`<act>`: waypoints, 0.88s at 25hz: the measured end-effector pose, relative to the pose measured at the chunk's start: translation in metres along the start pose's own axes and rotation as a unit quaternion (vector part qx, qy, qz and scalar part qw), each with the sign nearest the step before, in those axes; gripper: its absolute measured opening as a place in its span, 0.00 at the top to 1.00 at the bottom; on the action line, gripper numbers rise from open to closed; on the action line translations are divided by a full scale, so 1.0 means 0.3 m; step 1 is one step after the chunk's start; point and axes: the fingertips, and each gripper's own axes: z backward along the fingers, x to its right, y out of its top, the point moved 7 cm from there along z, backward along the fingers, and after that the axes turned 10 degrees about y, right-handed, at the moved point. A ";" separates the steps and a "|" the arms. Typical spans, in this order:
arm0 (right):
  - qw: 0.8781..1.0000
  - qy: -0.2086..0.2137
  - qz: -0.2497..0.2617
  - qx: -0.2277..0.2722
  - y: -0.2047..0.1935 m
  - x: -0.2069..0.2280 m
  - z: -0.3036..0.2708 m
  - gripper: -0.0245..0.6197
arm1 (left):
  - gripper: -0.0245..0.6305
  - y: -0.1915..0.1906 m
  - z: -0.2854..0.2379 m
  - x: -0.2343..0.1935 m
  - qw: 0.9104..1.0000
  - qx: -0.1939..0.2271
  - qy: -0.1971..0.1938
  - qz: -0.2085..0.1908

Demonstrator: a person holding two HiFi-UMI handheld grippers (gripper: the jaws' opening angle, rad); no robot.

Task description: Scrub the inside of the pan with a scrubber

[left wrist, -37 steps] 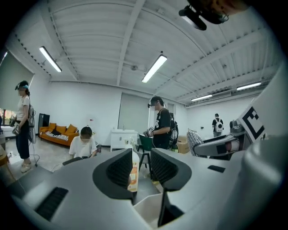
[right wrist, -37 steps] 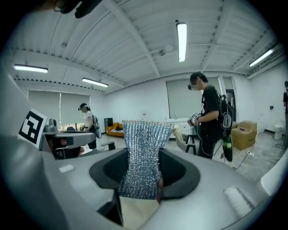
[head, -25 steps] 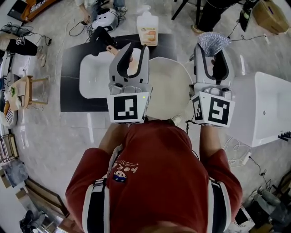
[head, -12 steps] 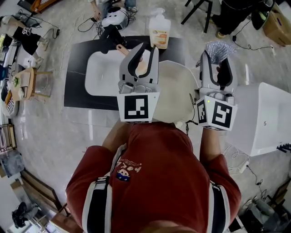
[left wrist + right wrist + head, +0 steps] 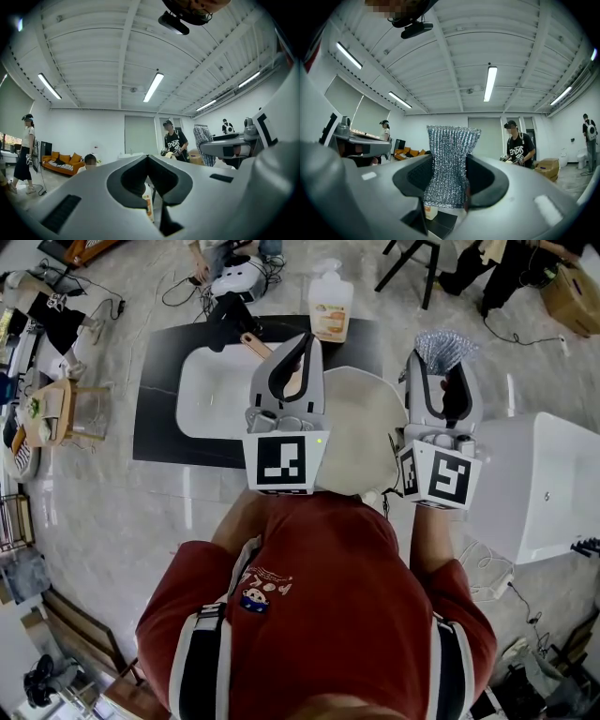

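Pan (image 5: 228,315) scrubbing has not begun, as far as I can judge: both tools hang in the air in front of the person, well short of it. Nearest, the right gripper (image 5: 442,357) is clamped on the silver mesh scrubber (image 5: 442,341), which sticks up past the pads in the right gripper view (image 5: 450,159). So the tool is in hand, and only that. The left gripper (image 5: 302,343) has just been closing. Its jaws now meet with nothing between them, as the left gripper view shows (image 5: 148,158), so the pan is not yet steadied. Between and below the two lies what looks like a round cream basin (image 5: 361,427), bare inside. Beyond it the white sink (image 5: 208,395) in the dark counter (image 5: 155,399) also looks empty. At its far edge sits the dark pan, wooden handle pointing back toward the left gripper. What is inside the pan I cannot tell. A soap bottle (image 5: 330,307) stands just beside it. All the scrubbing remains.
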 end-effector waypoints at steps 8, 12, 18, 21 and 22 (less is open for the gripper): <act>1.000 0.000 -0.003 -0.002 -0.004 -0.004 0.003 0.61 | 0.95 -0.010 -0.003 -0.009 1.000 0.006 0.006 0.004; 1.000 -0.003 0.000 -0.002 0.001 0.003 0.012 0.61 | 0.95 -0.005 0.001 -0.002 1.000 0.005 -0.001 0.012; 1.000 -0.005 0.002 -0.003 0.000 -0.008 0.016 0.61 | 0.95 0.000 0.004 -0.010 1.000 0.009 -0.001 0.014; 1.000 -0.006 0.002 -0.002 0.004 -0.010 0.022 0.62 | 0.95 -0.001 0.009 -0.008 1.000 0.009 -0.002 0.013; 1.000 -0.007 0.002 -0.002 0.004 -0.009 0.023 0.61 | 0.95 -0.001 0.010 -0.007 1.000 0.010 -0.003 0.013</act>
